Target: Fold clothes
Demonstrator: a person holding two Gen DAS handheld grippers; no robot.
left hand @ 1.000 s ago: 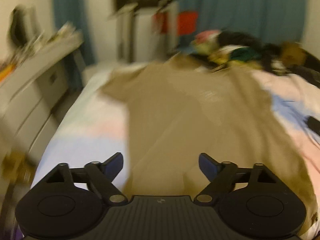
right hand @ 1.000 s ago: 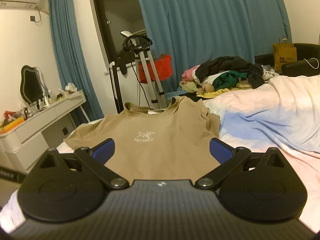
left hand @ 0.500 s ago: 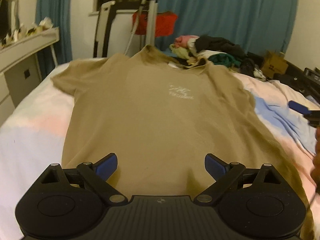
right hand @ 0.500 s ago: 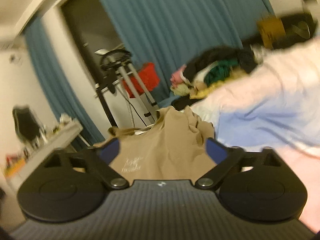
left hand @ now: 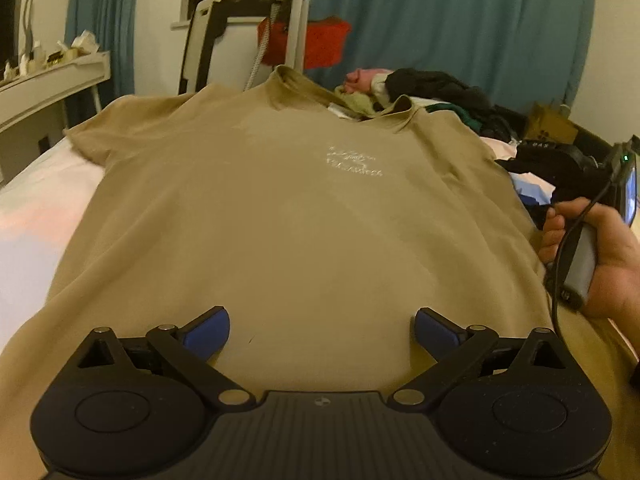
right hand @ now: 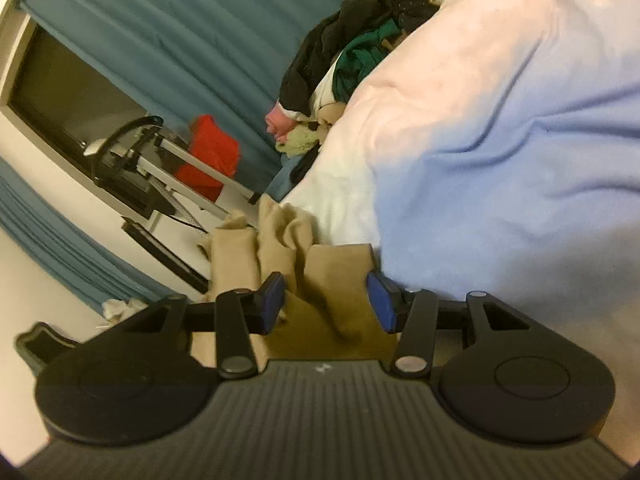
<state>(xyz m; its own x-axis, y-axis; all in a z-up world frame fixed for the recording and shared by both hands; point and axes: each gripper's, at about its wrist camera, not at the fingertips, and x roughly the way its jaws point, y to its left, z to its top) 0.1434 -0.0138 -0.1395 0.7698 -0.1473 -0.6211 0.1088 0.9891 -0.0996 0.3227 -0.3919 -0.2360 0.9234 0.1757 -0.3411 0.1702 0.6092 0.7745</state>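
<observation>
A tan T-shirt (left hand: 288, 208) lies spread flat, front side up, on a bed (left hand: 36, 200) covered with a pale pink and blue duvet. A small white logo sits on its chest, and its collar points away toward a blue curtain (left hand: 460, 20). Beyond the collar, a pile of unfolded clothes (left hand: 424, 88) waits at the far end of the bed.

The left gripper (left hand: 322, 330) hovers low over the shirt's bottom hem. Its blue-padded fingers (left hand: 206, 330) stand about as wide as they go and are opening a little more; the cloth lies beneath them but nothing is pinched.

The right gripper (right hand: 326, 300), rolled onto its side, sits at the shirt's right edge, where the fabric is bunched into upright folds. Its fingers (right hand: 272, 300) are closing, with a ridge of tan cloth between them; the pads do not appear to press on it yet. In the left wrist view, the person's right hand (left hand: 592, 256) is seen at the shirt's right side, wrapped around that gripper's handle.

The step in hand looks like taking hold for the first fold. Next, the right fingers probably need to finish closing on the side edge, and the left ones need to drop and pinch the hem. Catching both layers of cloth would let the side lift and fold over cleanly.
</observation>
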